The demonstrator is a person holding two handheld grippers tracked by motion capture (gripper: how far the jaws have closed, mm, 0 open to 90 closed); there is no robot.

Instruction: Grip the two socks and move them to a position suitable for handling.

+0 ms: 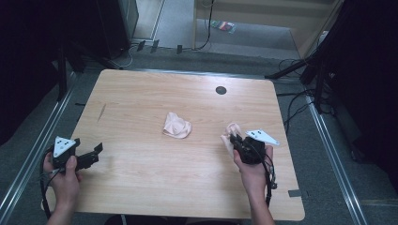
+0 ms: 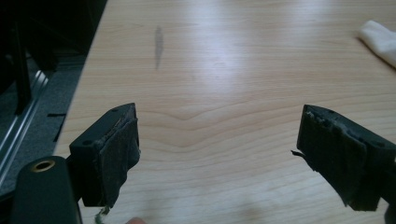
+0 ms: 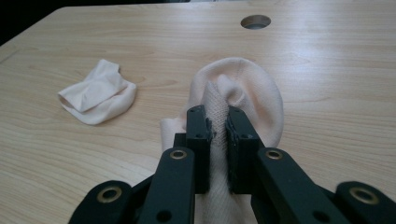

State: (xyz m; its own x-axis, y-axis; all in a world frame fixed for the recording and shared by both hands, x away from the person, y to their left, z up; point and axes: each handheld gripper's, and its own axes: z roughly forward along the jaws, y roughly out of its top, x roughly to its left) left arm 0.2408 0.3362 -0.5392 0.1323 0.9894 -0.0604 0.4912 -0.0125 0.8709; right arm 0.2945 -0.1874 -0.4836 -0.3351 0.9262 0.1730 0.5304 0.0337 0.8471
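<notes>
Pink sock (image 3: pixel 243 88) pinched in right gripper (image 3: pixel 218 126) above table (image 3: pixel 327 70).

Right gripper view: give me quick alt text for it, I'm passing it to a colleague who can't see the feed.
The right gripper is shut on a pale pink sock, pinching a fold of its fabric between the two black jaws above a light wooden table. A second crumpled sock lies apart to the left, and a round hole sits near the table's far edge.

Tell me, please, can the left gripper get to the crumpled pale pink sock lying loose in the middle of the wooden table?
Probably yes. The left gripper is open and holds nothing, and only bare wooden table lies between it and the crumpled pale pink sock. The right gripper is off to the side, shut on another pale sock.
</notes>
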